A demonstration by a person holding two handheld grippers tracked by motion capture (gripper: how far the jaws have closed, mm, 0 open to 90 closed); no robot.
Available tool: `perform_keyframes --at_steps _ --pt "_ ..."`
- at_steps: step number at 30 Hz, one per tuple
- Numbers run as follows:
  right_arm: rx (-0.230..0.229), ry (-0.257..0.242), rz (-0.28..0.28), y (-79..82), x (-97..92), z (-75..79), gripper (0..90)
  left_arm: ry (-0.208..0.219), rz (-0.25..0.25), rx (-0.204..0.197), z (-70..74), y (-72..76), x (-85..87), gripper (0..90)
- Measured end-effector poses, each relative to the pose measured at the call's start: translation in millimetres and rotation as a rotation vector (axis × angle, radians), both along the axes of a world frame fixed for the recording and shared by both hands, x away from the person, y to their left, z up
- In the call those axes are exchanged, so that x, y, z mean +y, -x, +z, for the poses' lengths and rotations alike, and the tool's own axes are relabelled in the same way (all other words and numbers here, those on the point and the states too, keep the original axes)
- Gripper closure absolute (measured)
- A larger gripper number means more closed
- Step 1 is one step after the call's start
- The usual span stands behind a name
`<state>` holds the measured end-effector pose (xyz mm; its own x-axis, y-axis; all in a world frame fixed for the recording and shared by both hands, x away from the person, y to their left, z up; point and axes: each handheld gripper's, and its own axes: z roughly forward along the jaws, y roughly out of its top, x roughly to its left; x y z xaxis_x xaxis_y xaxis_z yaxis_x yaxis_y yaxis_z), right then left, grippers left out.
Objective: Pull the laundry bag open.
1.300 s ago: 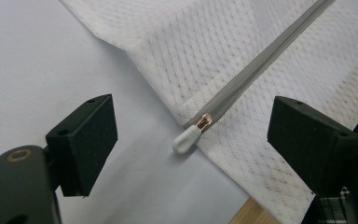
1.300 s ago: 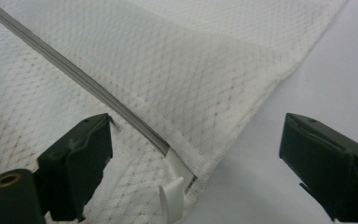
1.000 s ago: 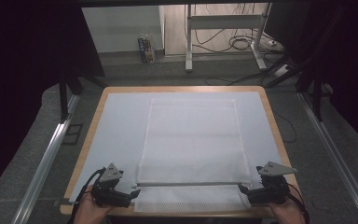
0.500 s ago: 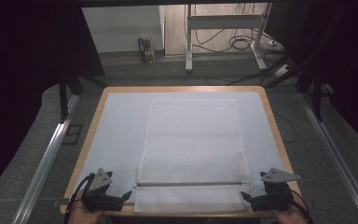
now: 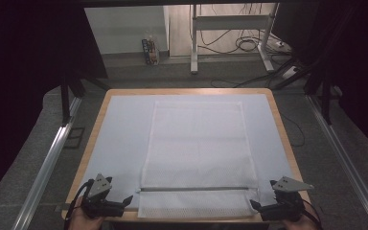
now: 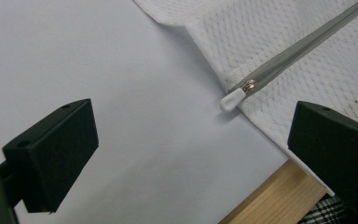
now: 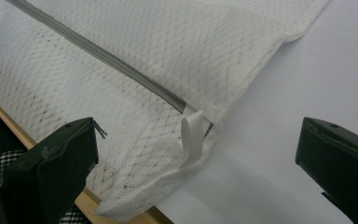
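Flanking the near end of the mesh laundry bag (image 5: 199, 153), both tongs stand with jaws spread and nothing between them. The left gripper (image 5: 124, 201) sits at the near-left corner of the table (image 5: 278, 120), the right gripper (image 5: 254, 205) at the near-right corner, each just off the bag's side edge.

Compared with a second ago, both have drawn back toward the person and slightly outward; they then stood farther in, close to the ends of the zipper (image 5: 194, 189). The bag itself lies flat and has not shifted.

From the left gripper view, the white zipper pull (image 6: 230, 99) rests at the bag's left edge on the pale table cover (image 6: 121, 93), ahead of the open jaws and untouched. The right gripper view shows a white fabric loop (image 7: 192, 137) at the zipper's other end (dangling over the corner hem).

Judgement: the retreat reads as a re-set before a grasp; no hold is established and the zipper appears closed, so the work is at its outset.
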<state>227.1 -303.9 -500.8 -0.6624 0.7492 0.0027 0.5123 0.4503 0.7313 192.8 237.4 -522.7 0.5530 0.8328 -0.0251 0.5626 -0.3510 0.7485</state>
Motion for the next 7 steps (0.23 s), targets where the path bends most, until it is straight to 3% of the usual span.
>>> perform_keyframes --at_steps 7 --pt "0.021 -0.016 -0.008 -2.8 -2.0 -1.1 0.0 -0.011 0.000 0.010 -0.7 -1.4 -1.6 2.1"
